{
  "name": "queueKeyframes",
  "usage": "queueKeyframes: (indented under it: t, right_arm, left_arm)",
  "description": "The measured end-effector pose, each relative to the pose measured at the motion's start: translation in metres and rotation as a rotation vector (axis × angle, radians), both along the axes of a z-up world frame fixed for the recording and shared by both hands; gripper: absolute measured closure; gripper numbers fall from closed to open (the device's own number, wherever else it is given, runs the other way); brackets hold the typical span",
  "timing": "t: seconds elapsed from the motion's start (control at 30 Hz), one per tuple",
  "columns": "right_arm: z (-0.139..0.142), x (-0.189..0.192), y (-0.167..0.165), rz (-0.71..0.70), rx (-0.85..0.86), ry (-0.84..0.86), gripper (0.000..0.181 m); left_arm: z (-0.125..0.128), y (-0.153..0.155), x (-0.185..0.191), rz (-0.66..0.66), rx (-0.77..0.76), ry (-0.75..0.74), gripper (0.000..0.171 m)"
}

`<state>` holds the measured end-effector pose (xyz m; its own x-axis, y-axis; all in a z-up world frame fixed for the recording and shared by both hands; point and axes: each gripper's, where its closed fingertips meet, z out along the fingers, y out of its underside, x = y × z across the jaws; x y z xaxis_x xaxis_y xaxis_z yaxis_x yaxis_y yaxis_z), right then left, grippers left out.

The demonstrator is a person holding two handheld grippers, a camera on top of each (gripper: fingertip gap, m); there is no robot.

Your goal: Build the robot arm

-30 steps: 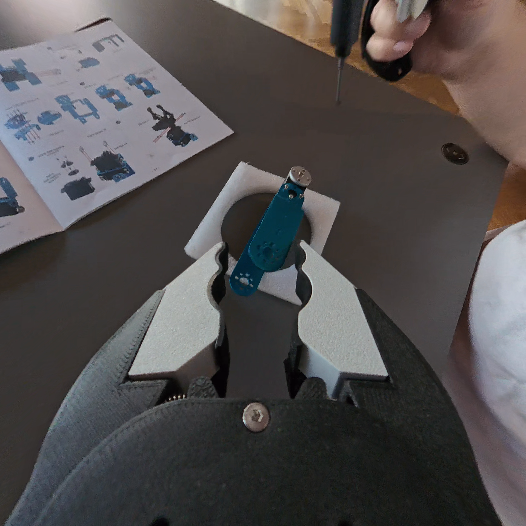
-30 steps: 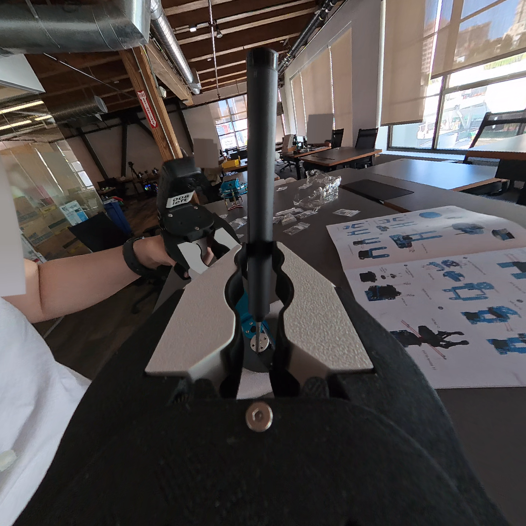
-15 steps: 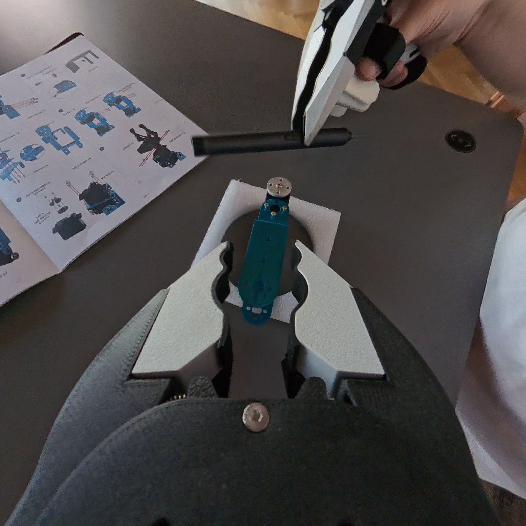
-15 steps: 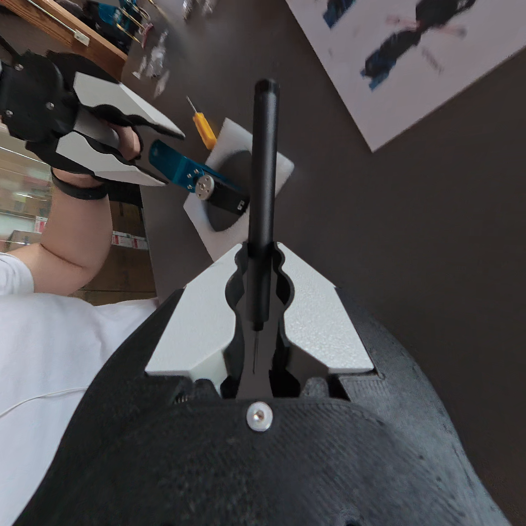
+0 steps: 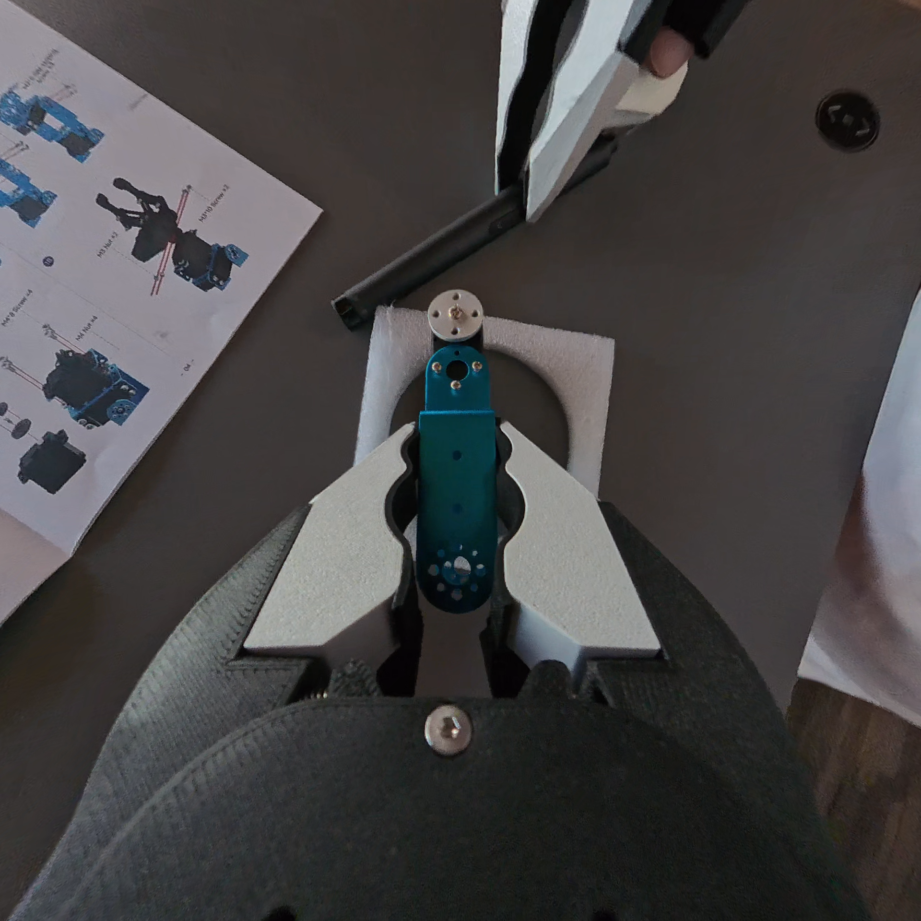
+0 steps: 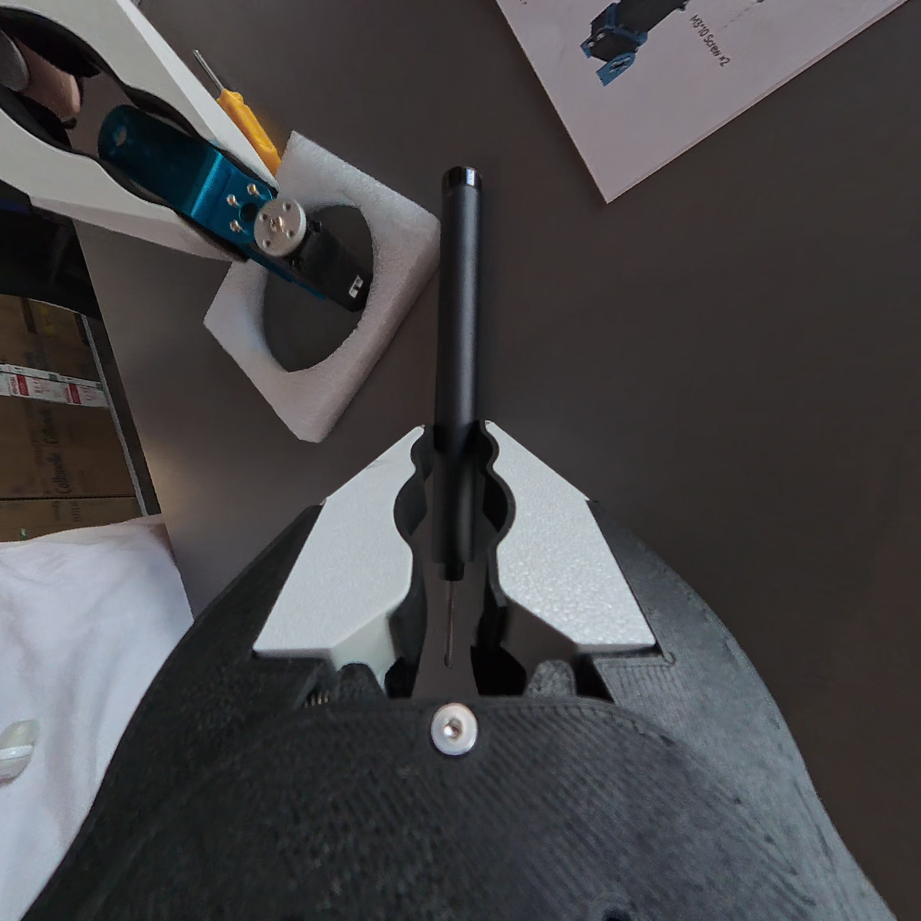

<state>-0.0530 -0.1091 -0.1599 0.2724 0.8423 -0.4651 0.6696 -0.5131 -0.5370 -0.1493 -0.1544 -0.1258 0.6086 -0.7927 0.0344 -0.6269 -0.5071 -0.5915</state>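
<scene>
A dark brown counter (image 5: pixel 697 309) fills both views, with stacked cardboard boxes (image 6: pixel 55 448) showing past its edge to the left of the right gripper's jaws. A person's white shirt (image 6: pixel 75 623) sits at the near left of those jaws.

An open instruction booklet (image 5: pixel 124 299) with blue and black part drawings lies flat on the counter, ahead and to the left of the left gripper's jaws.

A square white foam pad (image 5: pixel 588 398) with a round hole cut through it lies on the counter just beyond the tips of the left jaws.

The left gripper (image 5: pixel 457 438) has its jaws closed onto a blue metal bracket (image 5: pixel 456 498), which runs lengthwise between them and juts out past their tips over the foam pad. A small black motor block (image 6: pixel 334 274) hangs from the bracket's far end over the hole, and a round silver disc (image 5: pixel 456 321) with a centre screw sits at that end.

The right gripper (image 6: pixel 456 433) has its jaws clamped on a slim black screwdriver (image 6: pixel 461 309). Its handle sticks out ahead of the tips and its thin bit points back between the jaws. In the left wrist view the handle's end lies just beside the far left corner of the foam pad.

A small yellow-handled screwdriver (image 6: pixel 249 124) lies behind the left jaws, next to the foam pad.
</scene>
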Motion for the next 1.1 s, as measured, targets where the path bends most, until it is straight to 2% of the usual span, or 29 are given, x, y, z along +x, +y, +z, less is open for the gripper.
queueKeyframes:
  t: [0.1, 0.2, 0.3, 0.33, 0.37, 0.43, 0.5, 0.57, 0.6, 0.67, 0.73, 0.77, 0.8, 0.83, 0.9, 0.97, 1.03, 1.1]
  right_arm:
    - [0.0, 0.001, -0.002, 0.007, 0.009, 0.021, 0.163]
    - [0.006, 0.0, -0.004, 0.048, 0.049, 0.059, 0.15]
    - [0.034, -0.016, -0.003, 0.186, 0.324, 0.173, 0.126]
    - [0.048, -0.027, -0.008, 0.249, 0.43, 0.241, 0.116]
    - [0.061, -0.038, -0.019, 0.336, 0.502, 0.328, 0.113]
    - [0.077, -0.058, -0.044, 0.481, 0.51, 0.477, 0.117]
    - [0.073, -0.071, -0.053, 0.556, 0.406, 0.471, 0.121]
    - [0.074, -0.078, -0.063, 0.629, 0.311, 0.49, 0.146]
    - [0.07, -0.08, -0.062, 0.642, 0.301, 0.473, 0.155]
    - [0.066, -0.08, -0.064, 0.691, 0.309, 0.486, 0.159]
    - [0.062, -0.082, -0.063, 0.68, 0.305, 0.5, 0.159]
    - [0.058, -0.081, -0.062, 0.67, 0.299, 0.488, 0.159]
    - [0.052, -0.079, -0.06, 0.664, 0.301, 0.472, 0.159]
    - [0.047, -0.076, -0.058, 0.663, 0.308, 0.457, 0.159]
    - [0.045, -0.072, -0.055, 0.648, 0.303, 0.447, 0.159]
    - [0.049, -0.07, -0.052, 0.632, 0.293, 0.452, 0.159]
    - [0.046, -0.071, -0.05, 0.627, 0.283, 0.437, 0.159]
    - [0.04, -0.073, -0.049, 0.631, 0.275, 0.415, 0.159]
  left_arm:
    - [0.01, 0.003, 0.003, 0.069, 0.059, -0.129, 0.145]
    - [0.021, 0.0, 0.005, 0.117, 0.103, -0.251, 0.145]
    - [0.028, -0.006, 0.011, 0.096, 0.145, -0.305, 0.146]
    - [0.029, -0.008, 0.012, 0.082, 0.16, -0.304, 0.146]
    - [0.03, -0.01, 0.014, 0.069, 0.167, -0.298, 0.145]
    - [0.031, -0.013, 0.017, 0.038, 0.177, -0.288, 0.145]
    - [0.035, -0.016, 0.02, 0.011, 0.191, -0.284, 0.145]
    - [0.038, -0.018, 0.023, -0.009, 0.21, -0.275, 0.145]
    - [0.04, -0.018, 0.024, -0.012, 0.221, -0.272, 0.145]
    - [0.039, -0.018, 0.024, -0.02, 0.219, -0.255, 0.145]
    - [0.034, -0.018, 0.02, 0.021, 0.21, -0.232, 0.144]
    - [0.034, -0.017, 0.013, 0.071, 0.218, -0.211, 0.136]
    - [0.037, -0.019, 0.004, 0.122, 0.254, -0.199, 0.122]
    - [0.043, -0.023, -0.005, 0.173, 0.295, -0.199, 0.118]
    - [0.05, -0.042, -0.015, 0.232, 0.34, -0.213, 0.127]
    - [0.041, -0.063, -0.003, 0.202, 0.31, -0.2, 0.14]
    - [0.018, -0.07, 0.006, 0.163, 0.266, -0.103, 0.134]
    - [-0.002, -0.069, 0.009, 0.117, 0.261, 0.015, 0.134]
